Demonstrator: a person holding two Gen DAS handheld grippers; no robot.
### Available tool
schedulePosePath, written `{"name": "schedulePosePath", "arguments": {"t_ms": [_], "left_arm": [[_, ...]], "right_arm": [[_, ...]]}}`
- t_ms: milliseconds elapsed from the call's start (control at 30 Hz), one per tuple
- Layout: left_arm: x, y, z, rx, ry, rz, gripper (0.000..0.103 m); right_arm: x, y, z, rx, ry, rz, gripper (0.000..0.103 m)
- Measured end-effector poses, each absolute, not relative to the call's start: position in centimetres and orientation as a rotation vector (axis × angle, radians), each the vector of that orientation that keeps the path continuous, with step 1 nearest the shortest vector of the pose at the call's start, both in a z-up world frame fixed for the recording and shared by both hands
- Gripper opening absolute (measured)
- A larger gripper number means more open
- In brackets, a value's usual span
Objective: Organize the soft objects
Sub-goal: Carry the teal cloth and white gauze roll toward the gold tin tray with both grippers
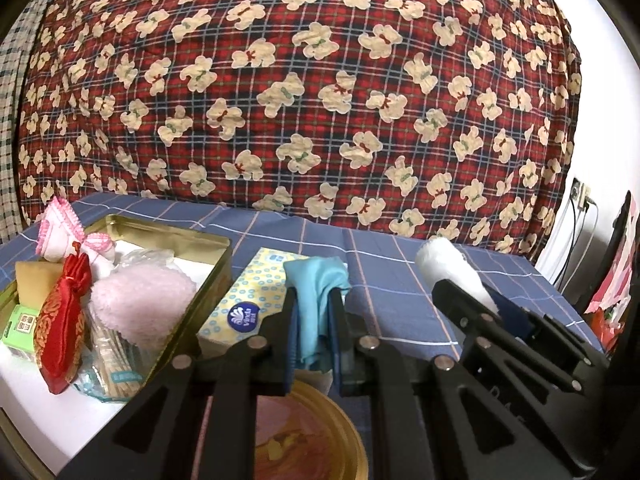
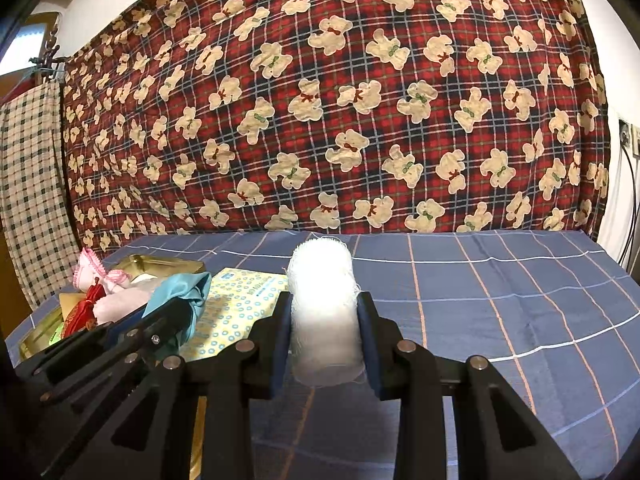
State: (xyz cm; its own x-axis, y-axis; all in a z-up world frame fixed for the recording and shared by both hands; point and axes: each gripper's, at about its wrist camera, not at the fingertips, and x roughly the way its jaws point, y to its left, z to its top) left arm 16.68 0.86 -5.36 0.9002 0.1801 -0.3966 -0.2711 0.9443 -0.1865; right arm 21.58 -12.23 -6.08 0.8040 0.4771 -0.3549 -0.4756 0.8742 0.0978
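Note:
My left gripper [image 1: 316, 300] is shut on a teal cloth [image 1: 318, 280] and holds it above a yellow tissue pack [image 1: 244, 296]. My right gripper [image 2: 324, 304] is shut on a white gauze roll [image 2: 322, 308], held upright over the blue checked tablecloth [image 2: 500, 300]. The right gripper and the roll [image 1: 452, 272] show at the right in the left wrist view. The left gripper with the teal cloth [image 2: 180, 292] shows at the left in the right wrist view. A gold tin [image 1: 192, 236] at the left holds a pink fluffy cloth [image 1: 140, 300], a red pouch [image 1: 60, 320] and a pink-edged cloth [image 1: 60, 228].
A round gold lid [image 1: 320, 432] lies under my left gripper. A red plaid quilt with bear prints [image 2: 340, 100] hangs behind the table. Cables and a wall socket [image 2: 628, 136] are at the right. A checked curtain [image 2: 28, 184] hangs at the left.

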Motion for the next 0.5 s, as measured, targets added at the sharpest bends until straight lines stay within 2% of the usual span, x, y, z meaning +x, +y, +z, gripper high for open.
{"name": "schedulePosePath", "arguments": {"t_ms": [500], "left_arm": [[16.3,2.1,-5.5,-0.289,0.387,0.228,0.011]], "right_arm": [[21.3,-11.5,-6.1,-0.006,0.377,0.52,0.035]]}}
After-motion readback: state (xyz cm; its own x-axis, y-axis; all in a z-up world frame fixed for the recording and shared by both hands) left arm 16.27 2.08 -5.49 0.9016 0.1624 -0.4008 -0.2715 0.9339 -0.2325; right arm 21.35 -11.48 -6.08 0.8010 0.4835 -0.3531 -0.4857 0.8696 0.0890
